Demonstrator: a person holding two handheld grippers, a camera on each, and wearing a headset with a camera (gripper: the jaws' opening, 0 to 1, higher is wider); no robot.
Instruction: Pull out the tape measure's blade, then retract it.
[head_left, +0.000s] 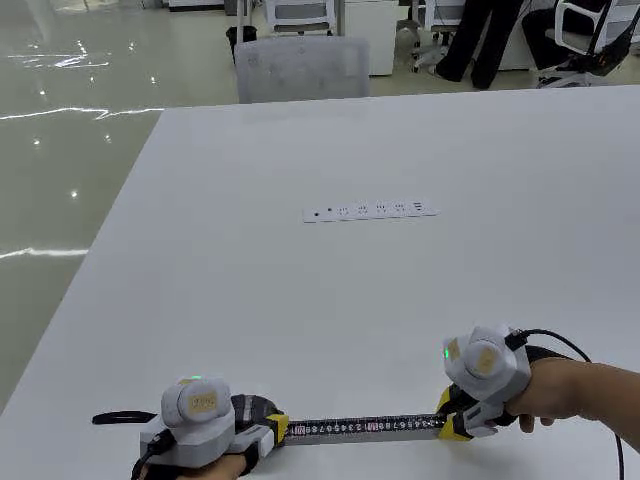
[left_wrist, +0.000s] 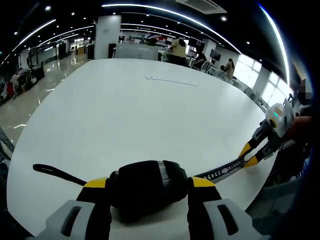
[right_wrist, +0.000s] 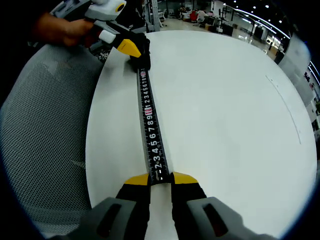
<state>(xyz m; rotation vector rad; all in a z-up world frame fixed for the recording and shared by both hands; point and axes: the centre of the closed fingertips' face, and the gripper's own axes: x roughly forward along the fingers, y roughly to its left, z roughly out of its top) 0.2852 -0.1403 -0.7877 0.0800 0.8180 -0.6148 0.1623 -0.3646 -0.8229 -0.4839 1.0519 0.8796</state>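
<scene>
- Left gripper view: at the near edge of the white table (left_wrist: 150, 110), the left gripper (left_wrist: 149, 182) clamps its yellow-tipped jaws on either side of the black tape measure case (left_wrist: 147, 192). The case rests on the tabletop, and a black wrist strap (left_wrist: 52, 172) trails from it to the left in this view.
- Right gripper view: the right gripper (right_wrist: 160, 178) has its jaws pinched together on the free end of the blade (right_wrist: 149, 115). The numbered blade runs straight along the table edge to the case in the other gripper. A grey mesh seat (right_wrist: 45, 125) sits beside that edge.
- Head view: the two grippers stand well apart along the front of the table, with the blade drawn out flat between them. The person's right hand (head_left: 560, 392) grips the right gripper.
- Mid-table, a white power strip (head_left: 370, 210) lies flush with the surface.
- Beyond the far edge, a grey chair (head_left: 300, 68) stands on a glossy floor.
</scene>
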